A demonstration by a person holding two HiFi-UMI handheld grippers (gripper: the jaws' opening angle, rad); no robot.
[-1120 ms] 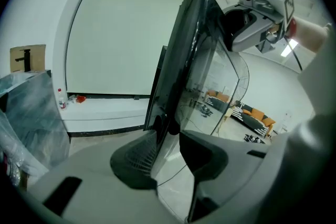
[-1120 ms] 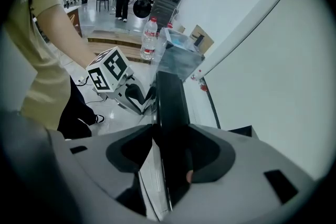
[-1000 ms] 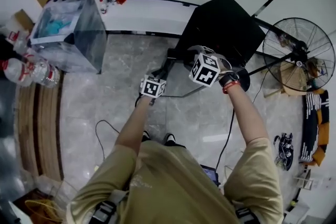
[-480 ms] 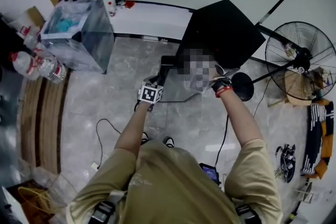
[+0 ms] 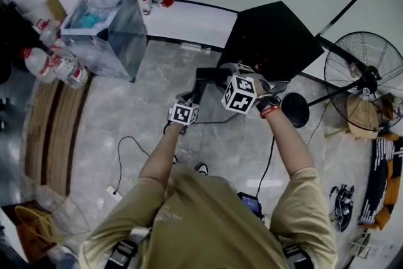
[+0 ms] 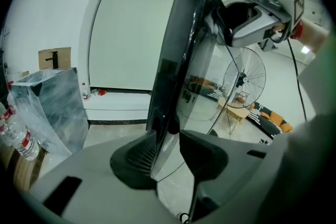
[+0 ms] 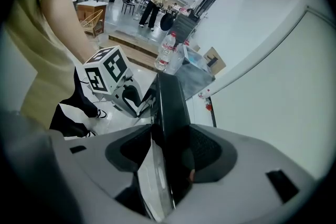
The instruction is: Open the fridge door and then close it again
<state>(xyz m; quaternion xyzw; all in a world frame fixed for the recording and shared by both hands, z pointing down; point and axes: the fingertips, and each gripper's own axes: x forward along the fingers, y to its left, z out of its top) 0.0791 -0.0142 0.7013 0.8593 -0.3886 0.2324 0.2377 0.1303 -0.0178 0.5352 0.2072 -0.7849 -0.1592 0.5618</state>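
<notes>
A small black fridge stands on the marble floor by the white wall. Its glass door hangs ajar, and I see it edge on. My left gripper holds the door's free edge low down. In the left gripper view the dark door frame runs between the pads, and my left gripper is shut on it. My right gripper straddles the same edge higher up. In the right gripper view the door edge lies between the jaws of my right gripper, which are opening.
A clear plastic bin and several water bottles stand at the left. A floor fan on a round base stands to the right of the fridge. A black cable trails over the floor to a power strip.
Both grippers have slid a little toward me with the door edge between their jaws. The head view has shifted, so the bin and the fan sit further right.
</notes>
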